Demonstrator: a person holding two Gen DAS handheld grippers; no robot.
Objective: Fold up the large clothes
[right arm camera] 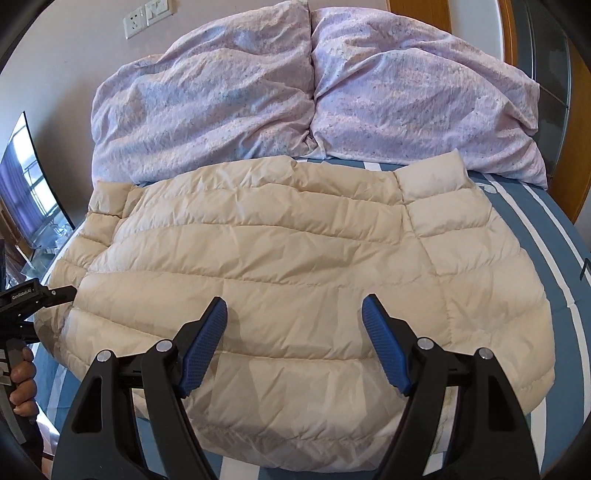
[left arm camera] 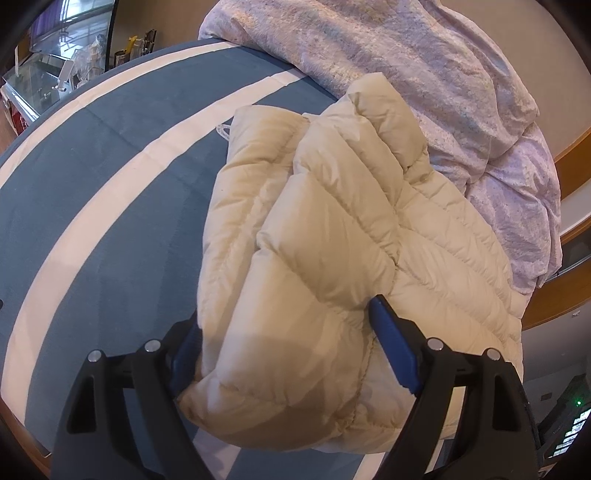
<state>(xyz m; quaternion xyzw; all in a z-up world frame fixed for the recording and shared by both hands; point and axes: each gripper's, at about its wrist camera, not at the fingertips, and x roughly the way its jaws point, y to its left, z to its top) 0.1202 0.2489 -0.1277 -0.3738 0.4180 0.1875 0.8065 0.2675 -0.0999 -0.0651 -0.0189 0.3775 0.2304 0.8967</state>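
A cream quilted puffer jacket (right arm camera: 277,240) lies spread across the blue bed sheet with white stripes (right arm camera: 535,221). My right gripper (right arm camera: 294,302) hovers open over its near part, nothing between the blue pads. In the left wrist view a folded-over sleeve and side of the jacket (left arm camera: 314,206) bulges between the fingers of my left gripper (left arm camera: 284,314). Those jaws stand wide around it without visibly pinching, and the jacket hides most of the left pad. The left gripper (right arm camera: 55,293) also shows at the jacket's left edge, held by a hand (right arm camera: 22,373).
Two lilac pillows (right arm camera: 221,92) (right arm camera: 406,74) lie against the wall right behind the jacket. A wooden bed frame (left arm camera: 569,162) curves round the right side. A glass cabinet with small items (left arm camera: 44,81) stands beyond the far bed edge. Wall sockets (right arm camera: 147,18) sit above the pillows.
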